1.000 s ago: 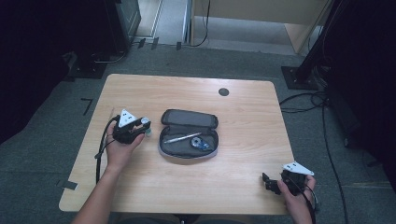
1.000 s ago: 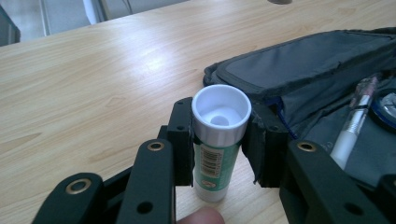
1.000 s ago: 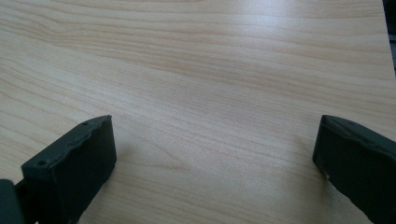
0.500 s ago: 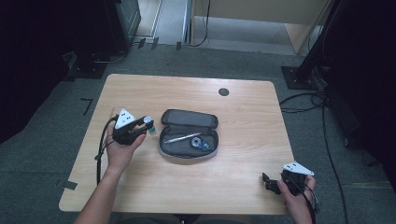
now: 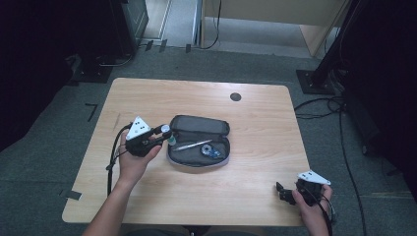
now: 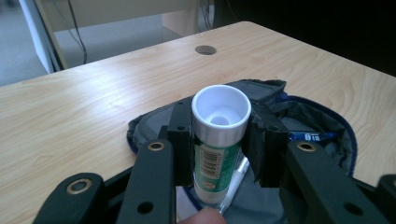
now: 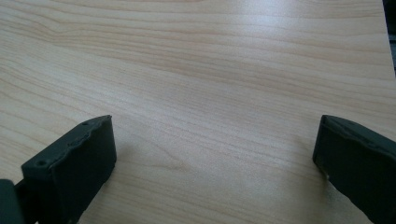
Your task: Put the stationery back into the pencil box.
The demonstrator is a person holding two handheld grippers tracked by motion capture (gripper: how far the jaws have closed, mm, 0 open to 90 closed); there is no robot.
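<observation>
A: Start at the bottom of the high view. What is the right hand-held gripper (image 5: pixel 283 191) doing?

B: It rests low at the lower right of the frame, near the counter's (image 5: pixel 255 108) front edge. In its own view the 2 jaws stand wide apart over bare wood, with nothing between them.

A: And the left hand-held gripper (image 5: pixel 165 133)?

B: It sits left of centre in the high view, just beside the left end of the pencil case (image 5: pixel 196 125). Its jaws are clamped on a glue stick (image 6: pixel 217 135), 1 pad on each side of the tube, with the white cap end pointing away from the camera.

A: So where exactly is the glue stick?

B: In the grip, off the counter, hanging at the near left rim of the open case. In the left gripper view the grey lining lies right beneath and behind it.

A: What is in the case?

B: A silver pen (image 5: pixel 193 145) lies across the lining, and a blue correction-tape roller (image 5: pixel 212 151) sits just to its right.

A: How far along is the work, would you say?

B: I judge it midway. The stick is gripped and is at the case, but whether it is going in or coming out I cannot tell. Setting it down and zipping the case would remain if packing is the aim.

A: Anything farther off?

B: A dark round cable port (image 5: pixel 235 97) near the counter's far edge, well apart from everything.
</observation>
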